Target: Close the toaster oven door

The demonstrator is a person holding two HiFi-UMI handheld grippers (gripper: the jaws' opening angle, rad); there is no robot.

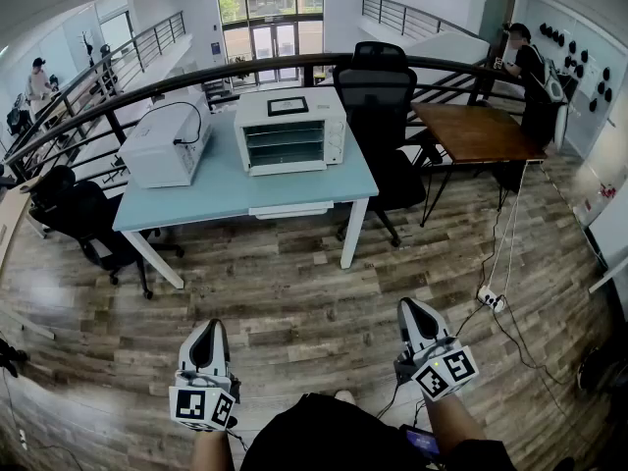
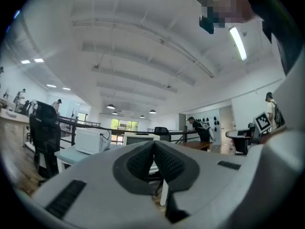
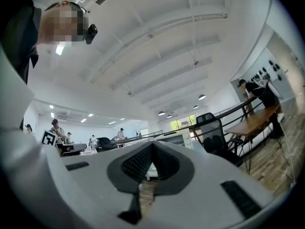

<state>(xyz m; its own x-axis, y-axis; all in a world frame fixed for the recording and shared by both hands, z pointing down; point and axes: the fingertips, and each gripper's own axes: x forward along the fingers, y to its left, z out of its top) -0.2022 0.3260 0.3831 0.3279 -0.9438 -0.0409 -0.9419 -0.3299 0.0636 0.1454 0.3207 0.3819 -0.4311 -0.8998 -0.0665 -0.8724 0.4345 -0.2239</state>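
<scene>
The white toaster oven (image 1: 290, 130) stands on the light blue table (image 1: 216, 194), far ahead of both grippers. Its front faces me with the racks showing; I cannot make out the door itself. My left gripper (image 1: 209, 328) and right gripper (image 1: 410, 308) hang low over the wooden floor near my body, both shut and empty. In the left gripper view the shut gripper (image 2: 153, 144) points toward the oven (image 2: 138, 138). In the right gripper view the shut gripper (image 3: 151, 146) has the oven (image 3: 178, 137) beyond it to the right.
A second white appliance (image 1: 165, 143) with a black cord sits left of the oven. A black office chair (image 1: 378, 86) stands behind the table, another (image 1: 69, 209) at the left. A brown desk (image 1: 478, 130), a person (image 1: 525, 67) and floor cables (image 1: 488, 297) are at the right.
</scene>
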